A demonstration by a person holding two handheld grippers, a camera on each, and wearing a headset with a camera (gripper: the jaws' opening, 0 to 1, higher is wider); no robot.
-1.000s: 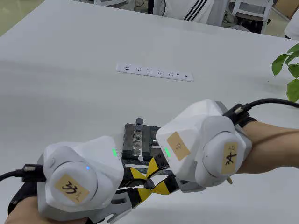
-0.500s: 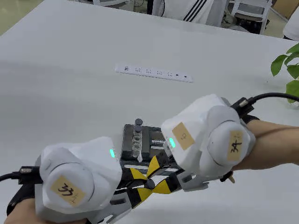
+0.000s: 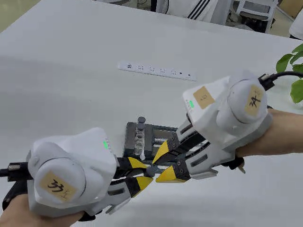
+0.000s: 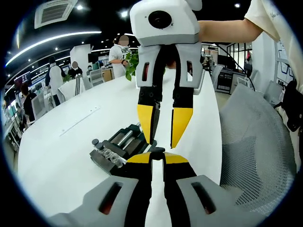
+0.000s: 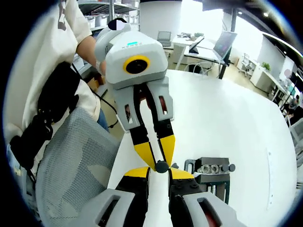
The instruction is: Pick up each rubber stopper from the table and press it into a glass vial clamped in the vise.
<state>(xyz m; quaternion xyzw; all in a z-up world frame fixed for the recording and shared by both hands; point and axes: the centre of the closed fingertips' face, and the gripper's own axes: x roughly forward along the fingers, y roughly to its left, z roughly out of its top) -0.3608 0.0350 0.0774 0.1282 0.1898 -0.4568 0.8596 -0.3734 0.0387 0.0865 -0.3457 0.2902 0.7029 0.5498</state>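
A small dark rubber stopper (image 3: 150,171) is pinched between the yellow tips of my left gripper (image 3: 147,173), which is shut on it just in front of the vise. In the right gripper view the same stopper (image 5: 162,166) sits at the left gripper's tips (image 5: 161,162). My right gripper (image 3: 159,169) faces the left one tip to tip, open, with its jaws on either side of the stopper (image 4: 157,151). Behind them the black vise (image 3: 130,140) clamps a row of glass vials (image 3: 139,138). The far vial carries a grey stopper (image 3: 141,121).
A white power strip (image 3: 156,71) lies further back on the white table (image 3: 66,80). Green plant leaves (image 3: 294,66) hang at the right edge. A grey mesh chair (image 4: 255,137) stands beside the table, and people sit at the far side.
My right gripper has risen and swung to the right, so its yellow jaws now show meeting the left gripper's tips. The left gripper has shifted slightly left and down.
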